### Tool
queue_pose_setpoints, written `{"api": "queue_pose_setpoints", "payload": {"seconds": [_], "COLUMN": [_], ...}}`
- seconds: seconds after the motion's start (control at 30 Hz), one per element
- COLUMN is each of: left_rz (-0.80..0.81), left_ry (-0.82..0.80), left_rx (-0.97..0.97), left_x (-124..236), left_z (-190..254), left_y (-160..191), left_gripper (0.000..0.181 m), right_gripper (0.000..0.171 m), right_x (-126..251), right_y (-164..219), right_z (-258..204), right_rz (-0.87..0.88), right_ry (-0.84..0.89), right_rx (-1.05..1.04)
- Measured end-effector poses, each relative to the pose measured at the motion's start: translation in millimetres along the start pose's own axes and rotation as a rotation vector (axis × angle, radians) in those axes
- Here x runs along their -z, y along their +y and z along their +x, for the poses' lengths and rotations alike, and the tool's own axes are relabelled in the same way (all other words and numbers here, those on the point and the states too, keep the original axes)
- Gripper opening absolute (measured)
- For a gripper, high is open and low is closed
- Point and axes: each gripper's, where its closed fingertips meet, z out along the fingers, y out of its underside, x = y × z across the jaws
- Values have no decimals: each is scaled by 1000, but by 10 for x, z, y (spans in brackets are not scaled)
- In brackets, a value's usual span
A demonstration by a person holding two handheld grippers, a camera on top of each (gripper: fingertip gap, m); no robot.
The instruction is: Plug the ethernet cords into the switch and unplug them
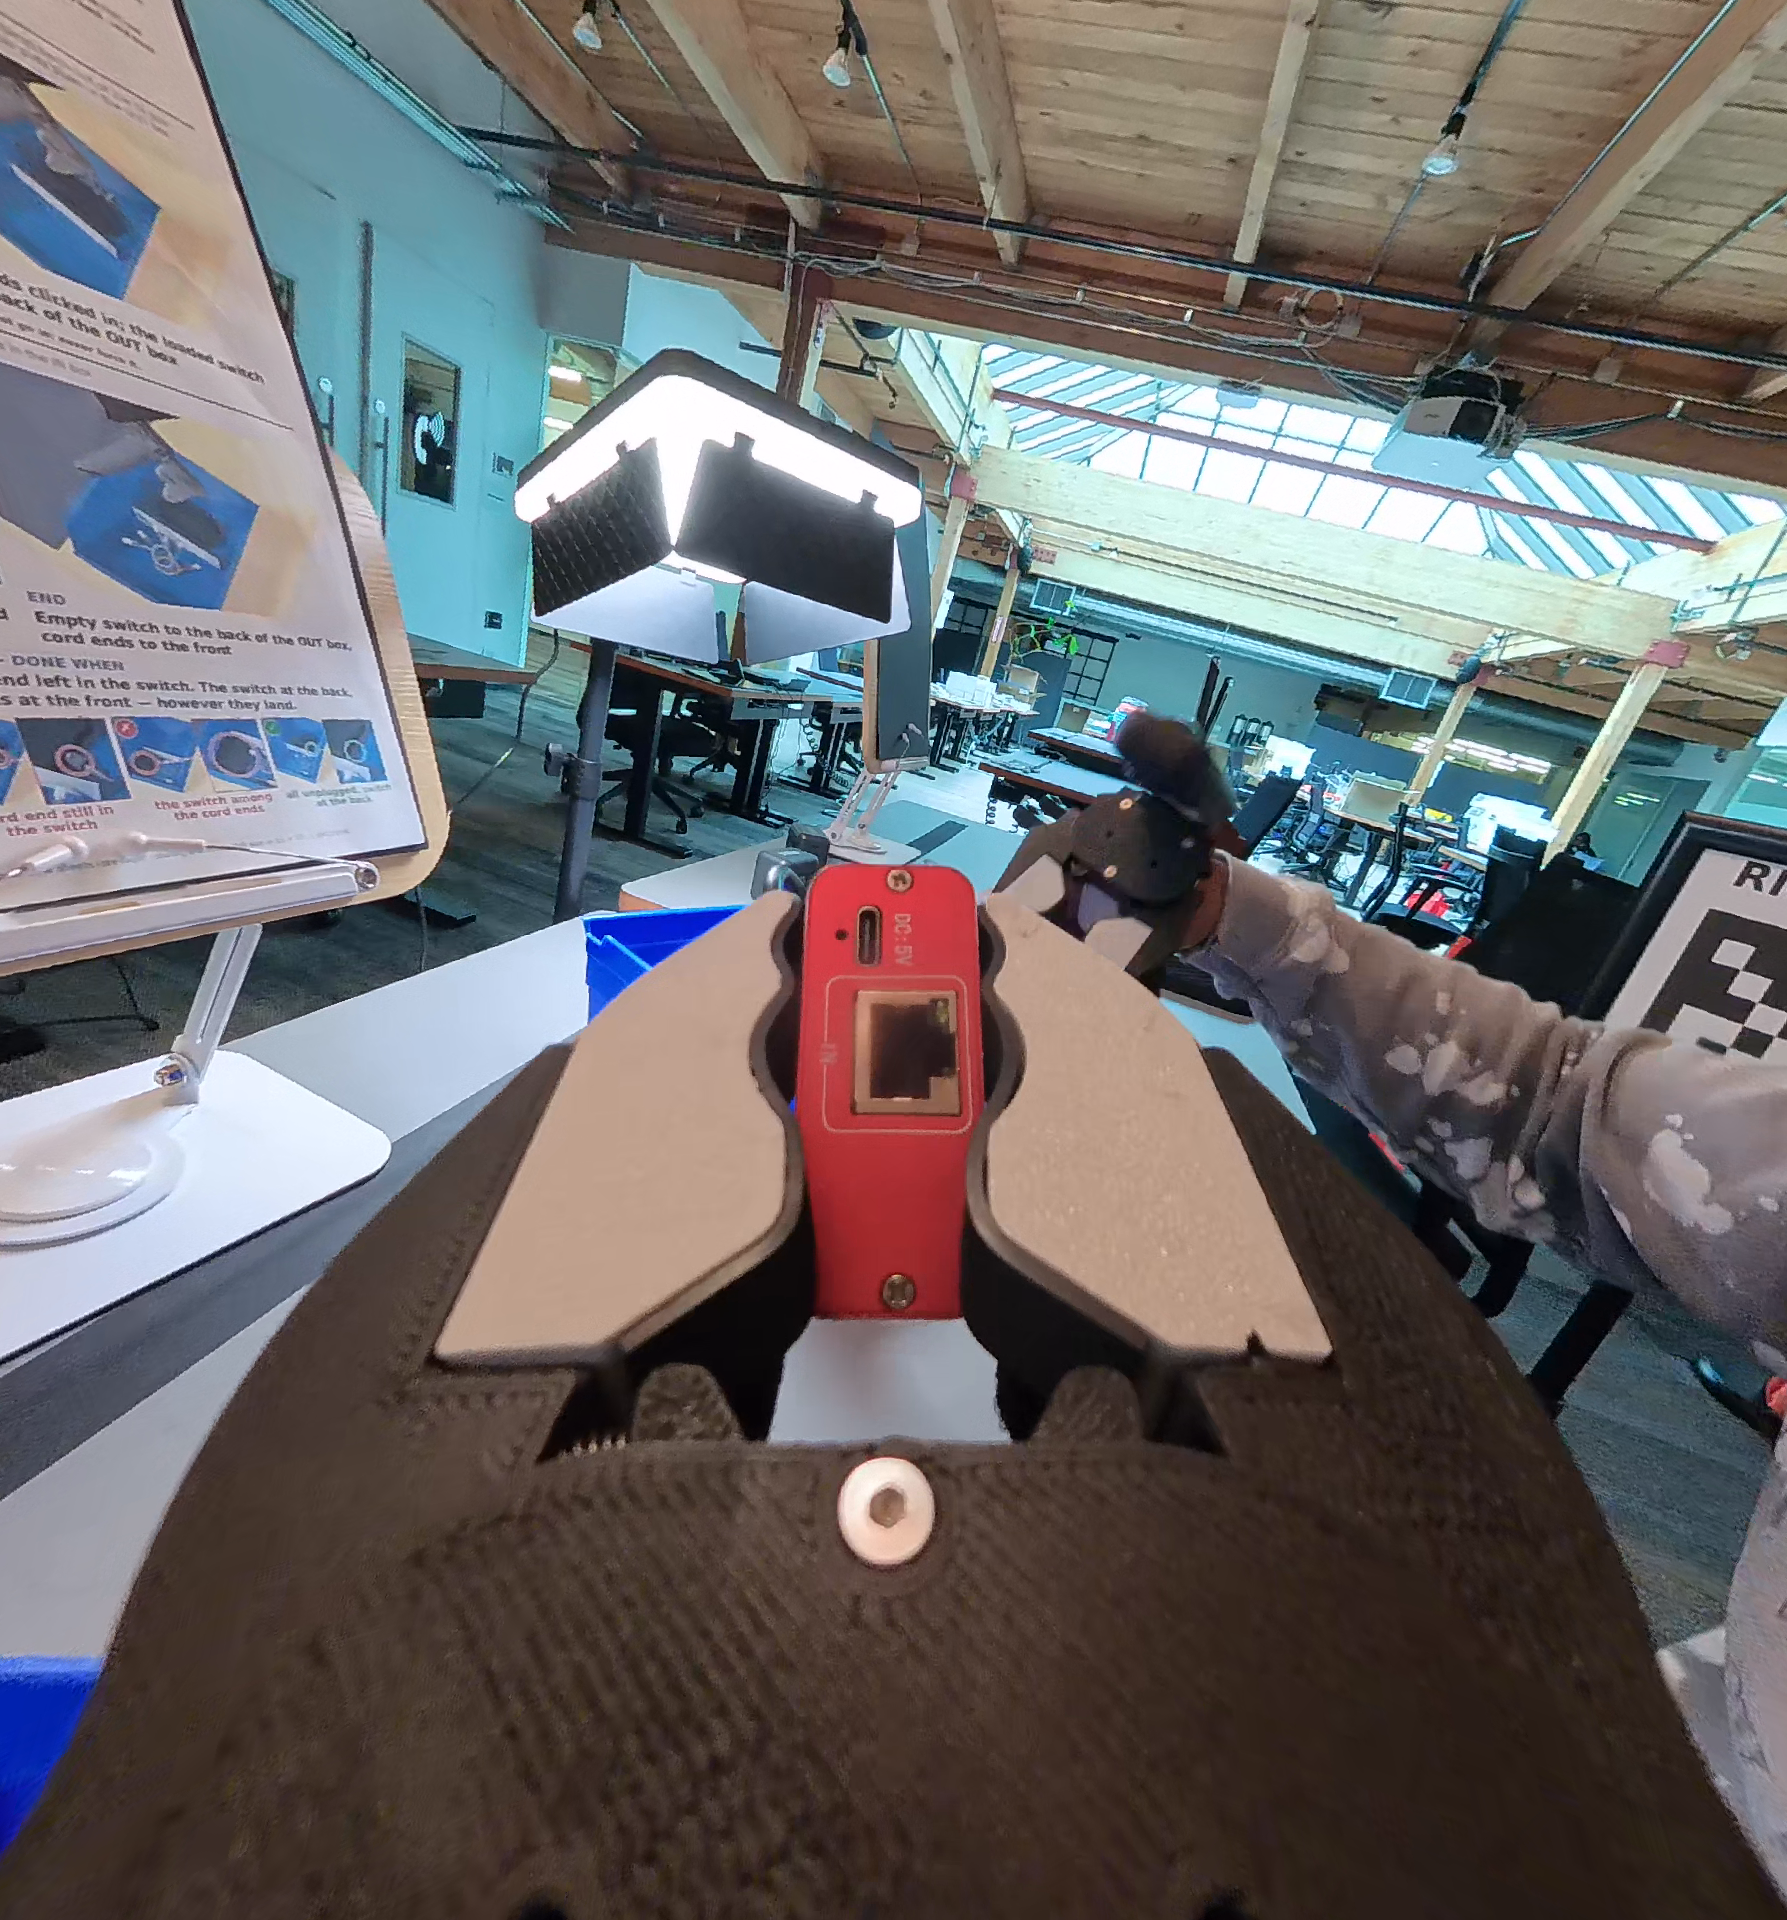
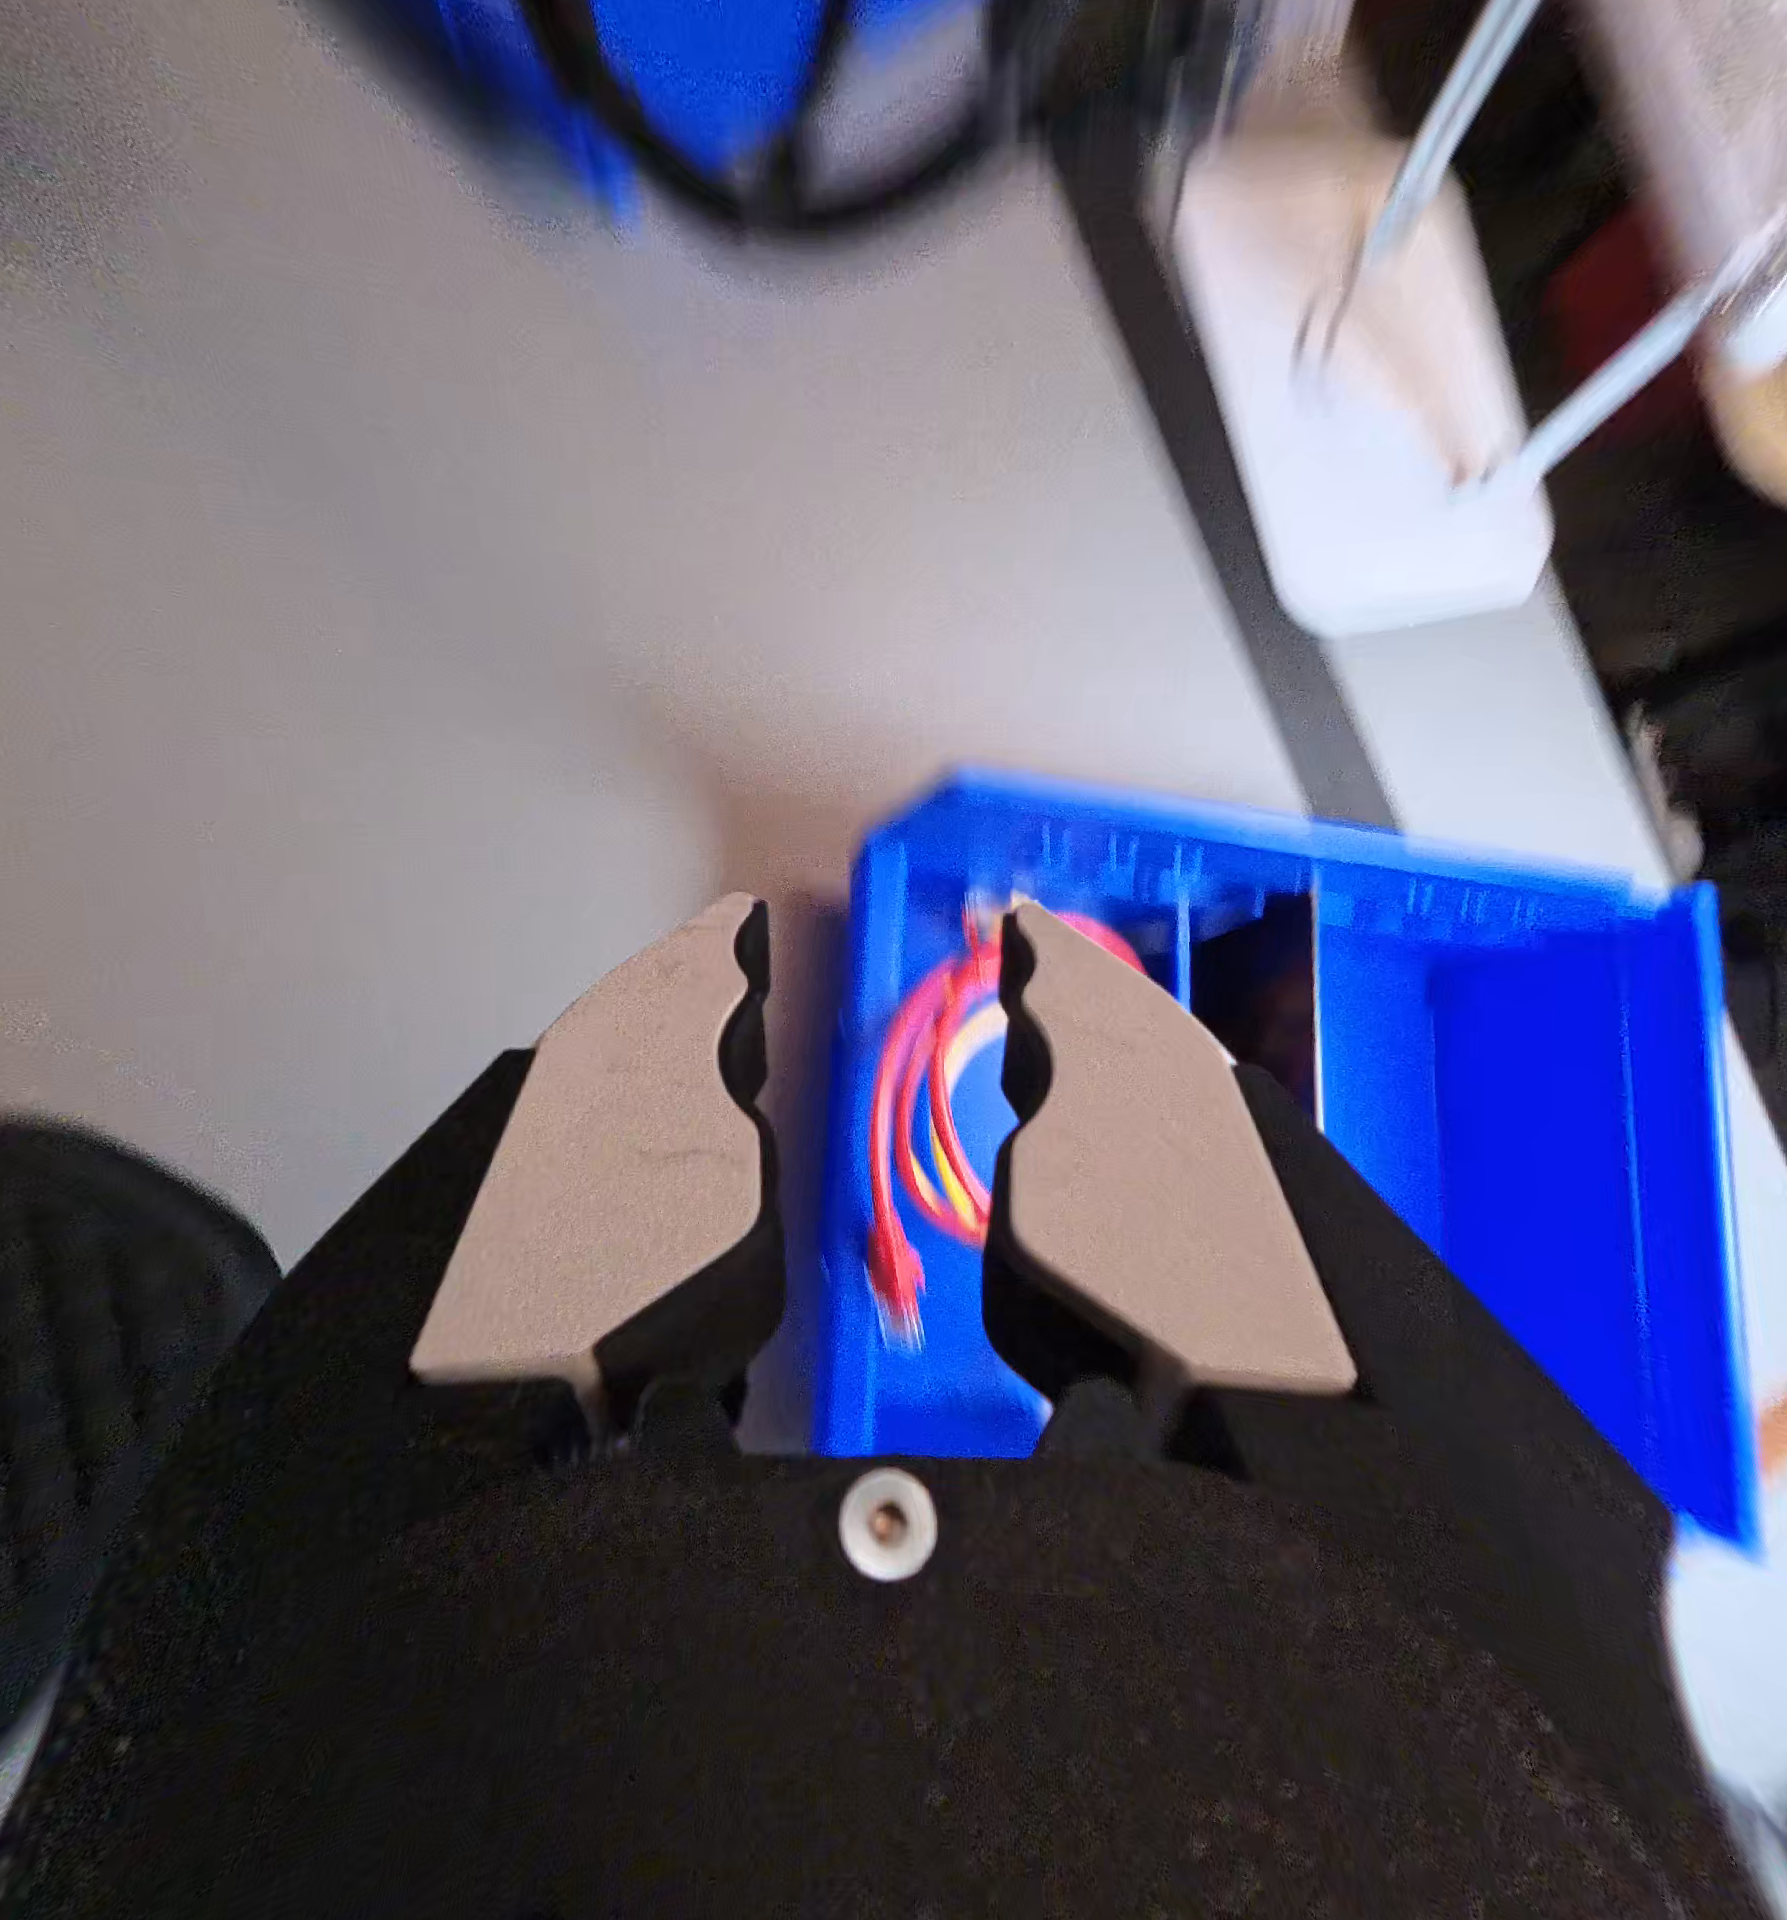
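Red switch (image 1: 889, 1101) clamped in left gripper (image 1: 889, 935); right gripper (image 2: 884, 940) gapes, seemingly above bin rim (image 2: 1284, 826).

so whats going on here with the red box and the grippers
A person is working two handheld grippers. The left gripper is shut on the red switch, held up off the table with an empty port facing the camera. The right gripper is open and empty over a blue bin holding the red and yellow cords. That view is blurred.
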Motion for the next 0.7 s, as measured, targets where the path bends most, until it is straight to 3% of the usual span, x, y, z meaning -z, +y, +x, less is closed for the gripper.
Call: {"api": "queue_pose_setpoints", "payload": {"seconds": [0.1, 0.17, 0.3, 0.4, 0.6, 0.7], "left_rz": [25, 60, 203, 326, 405, 389], "left_ry": [15, 22, 42, 77, 160, 216], "left_rx": [-17, -25, -11, 33, 78, 99], "left_x": [-18, -19, 14, 60, 49, -1], "left_z": [60, 96, 173, 253, 426, 485], "left_y": [-29, -73, -225, -346, -401, -353], "left_gripper": [30, 30, 30, 30, 30, 29], "right_gripper": [38, 37, 36, 41, 42, 26], "right_x": [81, 9, -518, -744, -305, -172], "right_y": [-671, -1036, -1582, -1995, -2543, -2502], "right_z": [-205, -508, -1051, -1201, -905, -880], "right_rz": [354, 555, 816, 985, 1231, 1240], "right_ry": [3, -105, -288, -397, -461, -434], "right_rx": [-77, -163, -334, -451, -437, -372]}}
